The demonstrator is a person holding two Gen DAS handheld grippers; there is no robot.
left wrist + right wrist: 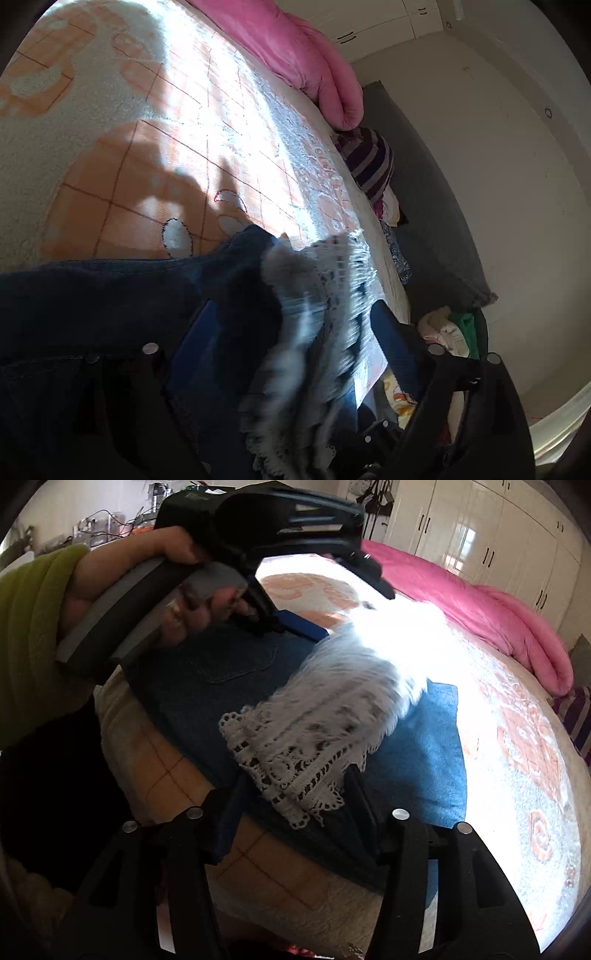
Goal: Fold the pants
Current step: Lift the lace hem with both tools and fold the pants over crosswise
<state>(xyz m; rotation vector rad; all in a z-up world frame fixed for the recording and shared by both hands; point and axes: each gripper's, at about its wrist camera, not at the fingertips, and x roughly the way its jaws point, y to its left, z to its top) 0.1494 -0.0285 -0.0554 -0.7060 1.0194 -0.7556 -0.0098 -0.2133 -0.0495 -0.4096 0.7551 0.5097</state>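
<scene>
The right gripper stands released, its two black fingers straddling one white lace trim without pinching it. The lace lies on one pair of dark blue denim pants, spread flat on the peach-and-cream patterned blanket. Further off, the left gripper, held in a hand with an olive-green sleeve, hangs unclenched over the pants near their back pocket. One pink quilt lies heaped along the far edge.
</scene>
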